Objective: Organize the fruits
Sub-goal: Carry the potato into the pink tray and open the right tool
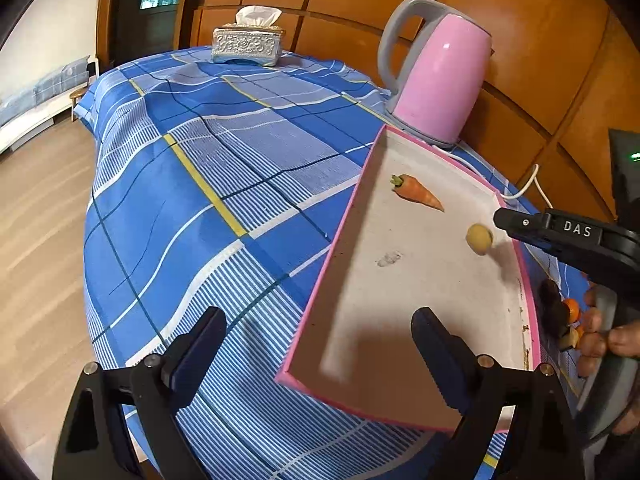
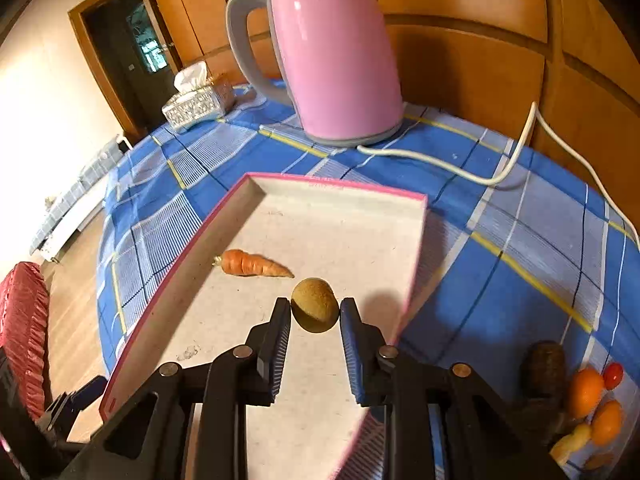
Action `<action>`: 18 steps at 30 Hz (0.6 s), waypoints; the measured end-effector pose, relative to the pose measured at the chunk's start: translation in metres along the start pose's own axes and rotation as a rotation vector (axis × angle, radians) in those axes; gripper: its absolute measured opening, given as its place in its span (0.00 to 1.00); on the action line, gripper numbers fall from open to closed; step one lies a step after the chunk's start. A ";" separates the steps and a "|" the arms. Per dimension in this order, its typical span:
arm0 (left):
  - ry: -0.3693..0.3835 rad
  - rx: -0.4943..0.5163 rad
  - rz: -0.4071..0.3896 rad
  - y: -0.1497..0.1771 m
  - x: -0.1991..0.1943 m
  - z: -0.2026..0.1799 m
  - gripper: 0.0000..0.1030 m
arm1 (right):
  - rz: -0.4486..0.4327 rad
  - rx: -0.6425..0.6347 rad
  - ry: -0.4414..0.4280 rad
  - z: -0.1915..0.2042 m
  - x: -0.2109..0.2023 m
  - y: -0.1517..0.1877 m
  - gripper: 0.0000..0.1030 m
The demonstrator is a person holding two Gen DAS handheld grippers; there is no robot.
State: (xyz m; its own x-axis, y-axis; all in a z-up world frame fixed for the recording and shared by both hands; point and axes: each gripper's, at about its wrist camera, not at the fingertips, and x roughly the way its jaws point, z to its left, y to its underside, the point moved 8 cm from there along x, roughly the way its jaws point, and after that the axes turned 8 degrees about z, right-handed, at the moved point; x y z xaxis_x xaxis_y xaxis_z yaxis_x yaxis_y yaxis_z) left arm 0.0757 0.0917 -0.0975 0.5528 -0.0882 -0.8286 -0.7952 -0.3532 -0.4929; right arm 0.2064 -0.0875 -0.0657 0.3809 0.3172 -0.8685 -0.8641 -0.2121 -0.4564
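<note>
Right gripper (image 2: 315, 314) fingers stood apart, flanking the kiwi (image 2: 314, 310) at twelve o'clock, contact unclear; kiwi lay in the pink tray (image 2: 224, 216), long axis running toward four. Carrot (image 2: 256, 264) at eleven. Left gripper (image 1: 320, 344) open, farther off.

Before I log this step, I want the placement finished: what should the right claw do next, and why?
Probably back the right claw straight away from the kiwi. The kiwi seems to lie in the tray beside the carrot, and the jaws stand slightly apart from it, so it looks released.
</note>
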 end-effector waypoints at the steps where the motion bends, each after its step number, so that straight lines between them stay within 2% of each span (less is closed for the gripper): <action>1: 0.002 -0.002 0.000 0.000 0.000 0.000 0.92 | -0.001 0.005 0.002 0.001 0.001 0.000 0.25; 4: 0.008 -0.010 0.002 0.000 -0.001 0.001 0.92 | -0.017 0.020 0.005 0.002 -0.006 0.006 0.30; 11: 0.019 0.005 -0.002 0.002 -0.004 -0.005 0.92 | -0.077 0.088 0.039 -0.019 -0.036 0.025 0.30; 18: 0.034 0.035 -0.008 0.005 -0.008 -0.014 0.92 | -0.115 0.171 0.125 -0.061 -0.072 0.071 0.30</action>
State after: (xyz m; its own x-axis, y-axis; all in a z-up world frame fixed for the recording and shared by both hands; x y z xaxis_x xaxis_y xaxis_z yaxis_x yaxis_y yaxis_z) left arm 0.0706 0.0781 -0.0893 0.5671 -0.1176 -0.8152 -0.7986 -0.3208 -0.5092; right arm 0.1375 -0.1821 -0.0473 0.5089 0.2111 -0.8346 -0.8516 -0.0181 -0.5238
